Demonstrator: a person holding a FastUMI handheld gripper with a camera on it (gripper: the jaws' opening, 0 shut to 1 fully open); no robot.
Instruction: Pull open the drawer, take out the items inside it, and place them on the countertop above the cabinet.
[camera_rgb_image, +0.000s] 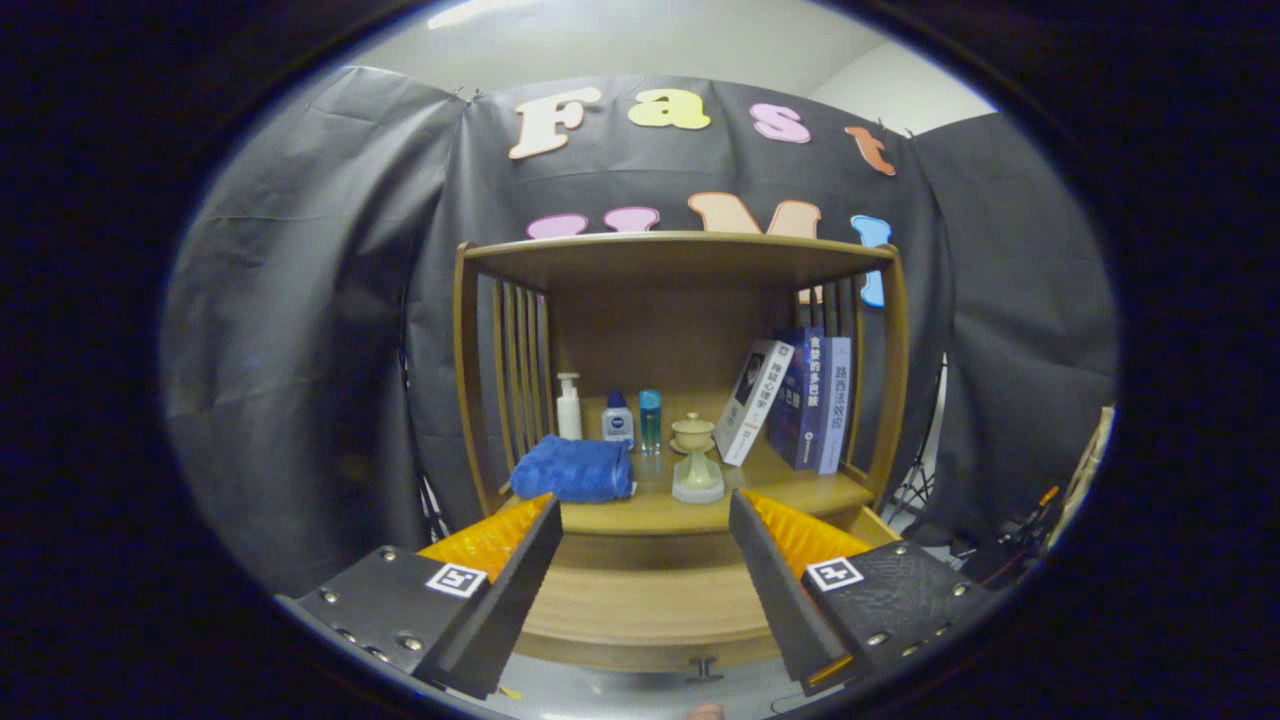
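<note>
Gripper (645, 520): fingers spread wide, holding nothing. Drawer (640, 610): between and below the fingers, closed, small knob (704, 668) on its front. Surface (650, 515) above the drawer, just beyond the fingertips: folded blue towel (575, 468), pale lidded cup (695, 462) on a stand. Behind: white pump bottle (569, 406), small white bottle (617, 418), blue bottle (650, 418). Right: leaning white book (755, 398), upright blue books (815, 400).

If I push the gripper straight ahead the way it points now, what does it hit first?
Probably the cabinet front: the open gripper points at the countertop edge, nothing between its fingers. A little higher and it would pass over the edge towards the blue towel and the pale lidded cup. Depth is unclear.
</note>
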